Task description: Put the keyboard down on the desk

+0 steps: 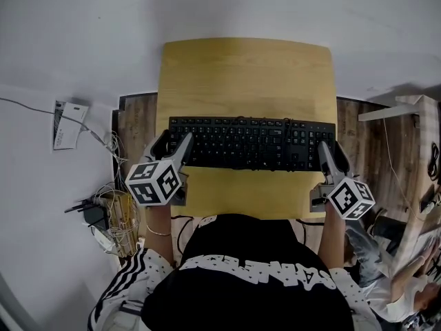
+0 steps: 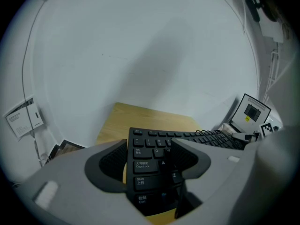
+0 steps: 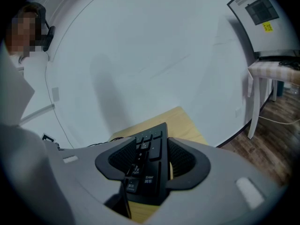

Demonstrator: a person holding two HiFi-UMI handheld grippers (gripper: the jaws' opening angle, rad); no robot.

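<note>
— Closest to us is the person's black top (image 1: 241,254), with white print. What is at the left?
— The left gripper (image 1: 172,142), grey plastic with ribbed black pads. Its jaws stand apart around the left end of the keyboard (image 1: 251,143), and bare wood shows beside one pad.
— And the keyboard?
— Black, long, lying flat on the pale wooden desk (image 1: 241,74), near the front edge.
— The right gripper (image 1: 331,150)?
— Also loose, with its jaws astride the number-pad end.
</note>
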